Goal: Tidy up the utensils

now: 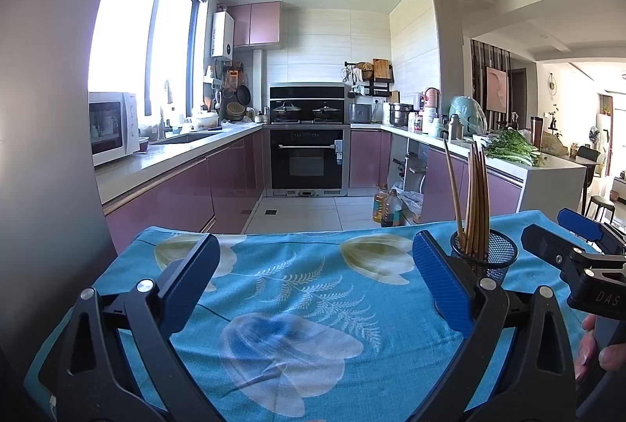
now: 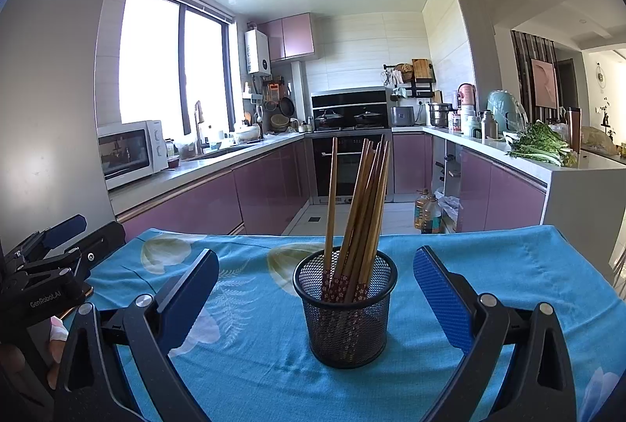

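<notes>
A black mesh cup (image 2: 346, 308) stands upright on the blue flowered tablecloth (image 2: 254, 375), holding several brown chopsticks (image 2: 362, 203) that lean to the right. My right gripper (image 2: 316, 289) is open, its blue pads either side of the cup but nearer the camera, touching nothing. The left wrist view shows the same cup (image 1: 493, 254) and chopsticks (image 1: 475, 195) just beyond the right pad. My left gripper (image 1: 311, 273) is open over bare cloth (image 1: 297, 304). Each gripper shows at the edge of the other's view.
The cloth's far edge (image 1: 274, 231) drops off to the kitchen floor. Purple cabinets, an oven (image 1: 307, 164) and oil bottles (image 1: 387, 207) lie beyond. A person's hand (image 1: 594, 351) holds the other gripper at the right.
</notes>
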A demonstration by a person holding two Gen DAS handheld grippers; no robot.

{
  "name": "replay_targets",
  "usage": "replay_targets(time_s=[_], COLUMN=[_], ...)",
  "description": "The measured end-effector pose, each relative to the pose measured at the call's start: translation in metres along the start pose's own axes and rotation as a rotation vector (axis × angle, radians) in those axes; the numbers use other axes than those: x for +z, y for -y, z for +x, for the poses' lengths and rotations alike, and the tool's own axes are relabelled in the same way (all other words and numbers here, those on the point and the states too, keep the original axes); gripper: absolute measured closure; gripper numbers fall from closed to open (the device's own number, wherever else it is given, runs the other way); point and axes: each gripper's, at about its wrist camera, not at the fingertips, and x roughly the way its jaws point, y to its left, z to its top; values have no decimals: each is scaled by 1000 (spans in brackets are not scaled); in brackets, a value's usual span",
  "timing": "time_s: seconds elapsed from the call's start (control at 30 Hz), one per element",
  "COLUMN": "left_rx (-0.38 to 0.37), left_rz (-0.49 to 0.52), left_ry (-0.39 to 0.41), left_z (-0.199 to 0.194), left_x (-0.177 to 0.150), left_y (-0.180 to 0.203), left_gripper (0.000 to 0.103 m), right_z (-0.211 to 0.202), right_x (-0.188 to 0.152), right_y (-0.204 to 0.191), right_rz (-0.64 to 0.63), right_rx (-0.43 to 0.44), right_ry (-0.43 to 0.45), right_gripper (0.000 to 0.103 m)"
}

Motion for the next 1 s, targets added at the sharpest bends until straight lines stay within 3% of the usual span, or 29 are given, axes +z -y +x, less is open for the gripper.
replay_targets(time_s=[1.0], left_rx=[4], left_rz=[-1], left_ry=[4], left_z=[3], left_x=[4], left_y=[1], left_gripper=[6], right_z=[-2], right_x=[1], right_y=[-4], right_rz=[5], right_rx=[-7], right_ry=[5], right_gripper=[7])
